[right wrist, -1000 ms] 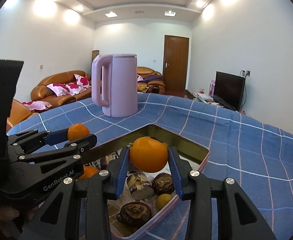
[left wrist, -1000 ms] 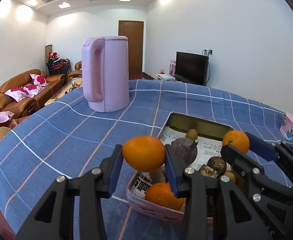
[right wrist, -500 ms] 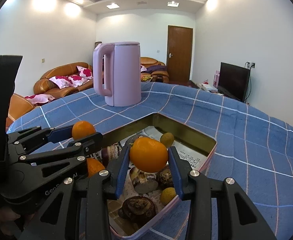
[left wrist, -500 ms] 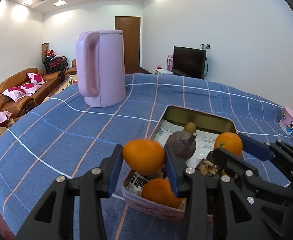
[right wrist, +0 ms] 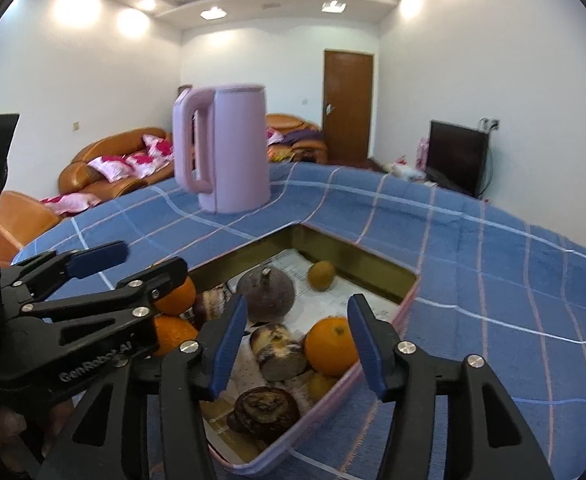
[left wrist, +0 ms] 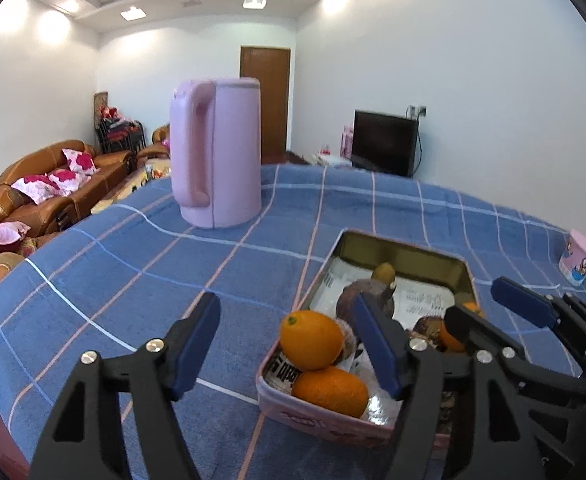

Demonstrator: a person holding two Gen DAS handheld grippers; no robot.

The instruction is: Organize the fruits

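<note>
Hovering over the near end of the pink tin [left wrist: 313, 420], the left hand-held gripper [left wrist: 285, 344] has its jaws opening, and its blue pads stand clear of the fruit. An orange [left wrist: 311, 344] sits between them in the left wrist view, perched on a second orange [left wrist: 331, 390] in the tin's near corner, and neither pad presses on it.

The tin is lined with printed paper (newsprint, by the look of it) and lies on the blue checked tabletop [left wrist: 133, 280]. Beyond the tin, to its left, a pink kettle [left wrist: 217, 152] stands upright on the cloth. Inside the tin, a dark round fruit with a stem [right wrist: 267, 290] lies near the middle, a small greenish-brown fruit [right wrist: 321, 275] sits nearer the far wall, and two cut dark fruits [right wrist: 279, 348] rest toward the near end.

The right hand-held gripper [right wrist: 297, 344] hangs over the tin's right side, its jaws also opening. A third orange [right wrist: 331, 346] lies in the tin just inside its right pad; I cannot tell whether that pad touches it, and the left pad is well clear. To the right of the tin, near the tabletop's edge, stands a small pink cup [left wrist: 579, 256].
</note>
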